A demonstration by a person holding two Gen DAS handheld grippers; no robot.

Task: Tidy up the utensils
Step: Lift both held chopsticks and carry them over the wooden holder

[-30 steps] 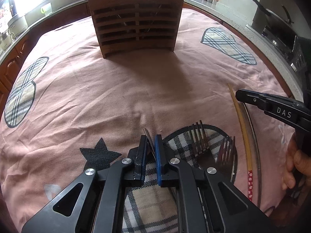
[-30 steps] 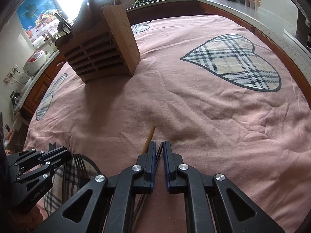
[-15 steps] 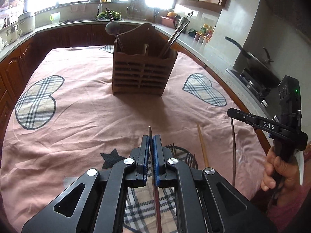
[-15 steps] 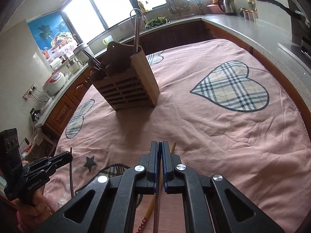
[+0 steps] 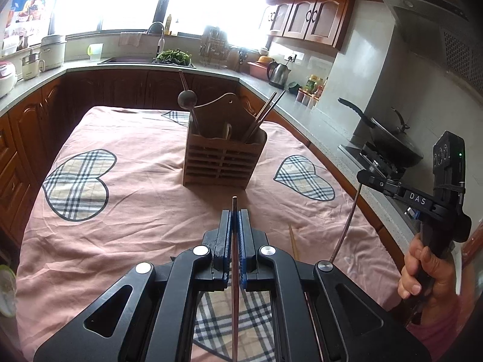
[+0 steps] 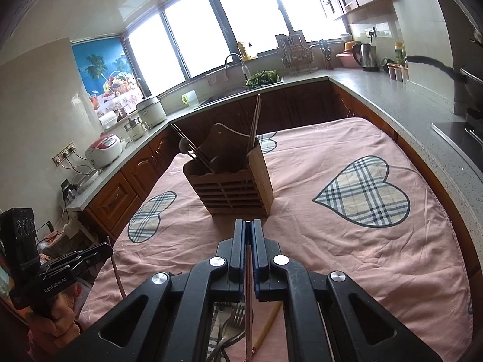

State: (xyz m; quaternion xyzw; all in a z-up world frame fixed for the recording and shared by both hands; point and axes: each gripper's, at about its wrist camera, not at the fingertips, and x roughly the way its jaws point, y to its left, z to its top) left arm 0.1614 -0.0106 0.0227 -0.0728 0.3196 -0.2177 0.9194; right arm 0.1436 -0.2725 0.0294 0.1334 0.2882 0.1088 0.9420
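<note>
Here the left tongs (image 5: 235, 214) are seen closed narrow on a thin dark metal chopstick (image 5: 234, 271), which is pinched between the blue pads so that its tip stands just past the fingertips and its length runs back under the tool. The right tongs (image 6: 249, 226) are likewise closed tight on a second thin metal chopstick (image 6: 248, 286), held along the line of the fingers; in the left wrist view that stick is seen hanging down from the right tongs (image 5: 362, 178), which are gripped by a hand (image 5: 422, 274). Both are held above the surface, clear of the pink cloth with plaid hearts (image 6: 347, 241) by which it is covered. Below the right tongs, forks (image 6: 232, 322) and a wooden chopstick with a patterned end (image 6: 268, 325) are left lying on the cloth, close together. Further out, near the middle of the surface, a slatted wooden utensil holder (image 5: 222, 158) is stood upright; a dark ladle (image 5: 187, 100) and a pair of chopsticks (image 5: 265, 114) are already leaned in it. Beyond, a kitchen counter with a sink (image 6: 241, 90) is seen under bright windows.
</note>
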